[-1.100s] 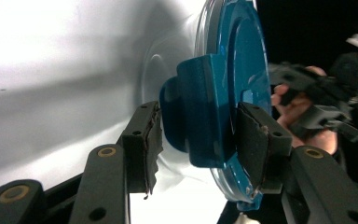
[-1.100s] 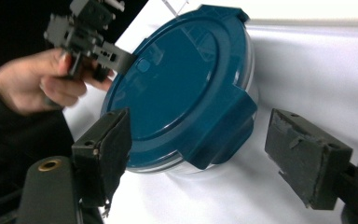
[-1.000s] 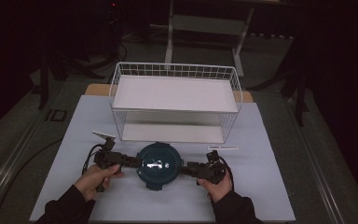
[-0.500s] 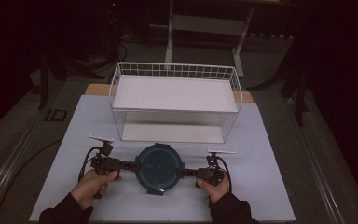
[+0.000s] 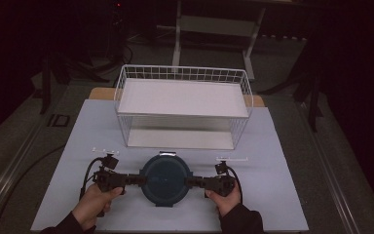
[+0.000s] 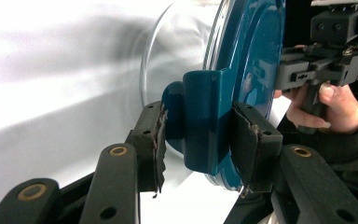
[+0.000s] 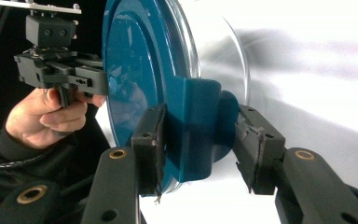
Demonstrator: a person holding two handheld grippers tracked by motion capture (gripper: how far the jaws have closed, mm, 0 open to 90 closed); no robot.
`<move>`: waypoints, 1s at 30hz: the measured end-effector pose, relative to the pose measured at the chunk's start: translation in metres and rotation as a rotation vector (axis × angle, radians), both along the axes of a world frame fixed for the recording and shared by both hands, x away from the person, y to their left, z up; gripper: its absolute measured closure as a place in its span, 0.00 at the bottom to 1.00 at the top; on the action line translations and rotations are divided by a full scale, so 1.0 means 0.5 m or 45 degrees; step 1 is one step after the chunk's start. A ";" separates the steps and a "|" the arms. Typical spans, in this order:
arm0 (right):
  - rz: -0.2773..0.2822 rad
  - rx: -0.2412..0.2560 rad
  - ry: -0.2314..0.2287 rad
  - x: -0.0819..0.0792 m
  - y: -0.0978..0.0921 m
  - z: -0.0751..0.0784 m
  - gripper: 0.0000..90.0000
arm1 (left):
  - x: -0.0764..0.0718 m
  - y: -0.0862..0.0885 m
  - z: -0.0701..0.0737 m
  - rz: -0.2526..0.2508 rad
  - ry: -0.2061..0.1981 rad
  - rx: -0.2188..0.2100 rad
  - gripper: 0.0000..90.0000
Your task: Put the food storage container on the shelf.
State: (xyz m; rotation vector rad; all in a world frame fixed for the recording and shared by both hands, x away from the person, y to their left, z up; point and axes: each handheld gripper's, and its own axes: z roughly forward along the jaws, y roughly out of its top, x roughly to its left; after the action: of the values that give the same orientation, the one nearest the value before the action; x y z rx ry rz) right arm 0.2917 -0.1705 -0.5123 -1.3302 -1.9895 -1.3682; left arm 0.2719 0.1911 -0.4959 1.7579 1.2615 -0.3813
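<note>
At lower centre of the high view, the left gripper [image 5: 137, 180] and right gripper [image 5: 189, 181] each straddle a side clip of the teal-lidded glass container [image 5: 165, 180]; whether the jaws grip cannot be told.

Left hand [image 5: 96, 201]: enters from the bottom edge, wrapped round its grip.
Left gripper [image 5: 137, 180]: points inward toward the right one, jaws clamped.
Right hand [image 5: 225, 200]: mirrors the left.
Right gripper [image 5: 191, 182]: points inward, jaws likewise clamped.
</note>
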 end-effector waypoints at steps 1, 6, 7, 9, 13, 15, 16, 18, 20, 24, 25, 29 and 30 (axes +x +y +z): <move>0.001 -0.011 -0.018 0.000 -0.002 0.005 0.62 | 0.000 -0.004 0.003 -0.002 -0.020 -0.001 0.64; -0.007 -0.034 -0.112 0.009 -0.019 0.033 0.62 | 0.008 -0.021 0.024 -0.007 -0.106 0.006 0.64; -0.011 -0.042 -0.151 0.013 -0.026 0.045 0.61 | 0.012 -0.026 0.029 -0.008 -0.128 0.005 0.64; -0.018 -0.051 -0.193 0.018 -0.033 0.059 0.61 | 0.017 -0.035 0.040 -0.011 -0.169 0.003 0.64; -0.032 -0.053 -0.250 0.026 -0.045 0.077 0.61 | 0.032 -0.053 0.062 -0.008 -0.247 0.006 0.64; -0.044 -0.062 -0.281 0.034 -0.054 0.089 0.61 | 0.041 -0.062 0.068 -0.009 -0.273 0.005 0.64; -0.047 -0.068 -0.297 0.038 -0.058 0.093 0.61 | 0.044 -0.065 0.069 -0.010 -0.282 0.006 0.64; -0.052 -0.080 -0.309 0.045 -0.065 0.098 0.61 | 0.054 -0.074 0.070 -0.011 -0.301 0.008 0.64; -0.063 -0.097 -0.317 0.054 -0.071 0.099 0.61 | 0.066 -0.082 0.067 -0.009 -0.311 0.010 0.64; -0.078 -0.106 -0.328 0.077 -0.084 0.093 0.61 | 0.093 -0.097 0.060 -0.019 -0.339 0.020 0.64; -0.087 -0.112 -0.334 0.091 -0.089 0.087 0.61 | 0.103 -0.100 0.056 -0.015 -0.337 0.018 0.64; -0.103 -0.111 -0.338 0.110 -0.096 0.077 0.61 | 0.132 -0.109 0.041 -0.006 -0.367 0.016 0.64; -0.109 -0.110 -0.347 0.117 -0.097 0.074 0.61 | 0.139 -0.110 0.039 -0.008 -0.364 0.012 0.63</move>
State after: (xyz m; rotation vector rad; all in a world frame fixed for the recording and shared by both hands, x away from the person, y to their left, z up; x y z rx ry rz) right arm 0.3503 -0.2189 -0.4753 -1.3403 -2.2122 -1.5927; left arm 0.3414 0.1363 -0.4766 1.7528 1.0544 -0.1209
